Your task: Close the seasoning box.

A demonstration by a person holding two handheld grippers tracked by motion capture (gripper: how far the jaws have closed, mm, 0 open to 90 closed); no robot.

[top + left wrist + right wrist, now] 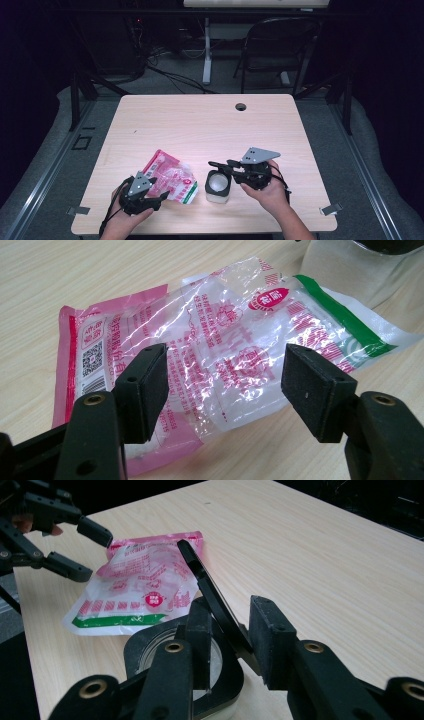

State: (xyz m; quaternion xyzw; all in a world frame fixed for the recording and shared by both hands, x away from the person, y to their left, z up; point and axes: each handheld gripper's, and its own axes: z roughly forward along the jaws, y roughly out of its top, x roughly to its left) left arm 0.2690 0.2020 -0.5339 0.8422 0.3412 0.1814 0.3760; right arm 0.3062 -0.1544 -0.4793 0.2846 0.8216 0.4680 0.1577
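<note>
Hovering just left of the container (218, 187), the left gripper (225, 385) holds its fingers spread wide above the pouch (170, 177), gripping nothing. The pouch lies flat on the surface (200, 125), touching or nearly touching the container's left side. It looks limp and mostly clear, so it has probably been emptied already. Its long axis runs on a slant in the high view. The pink end lies away from the container and toward the far side of the surface, and the green-striped end points at the container's near left corner.

The container stands upright, and something pale shows inside it. Its black lid (207, 587) is tipped up on edge over the opening. From the container's right, the right gripper (234, 612) reaches in level. Its fingers stand apart on either side of the raised lid, and they do not appear to press on it.

The filling looks finished. What seems left is to bring the lid down and shut it, and perhaps to clear the pouch away.
</note>
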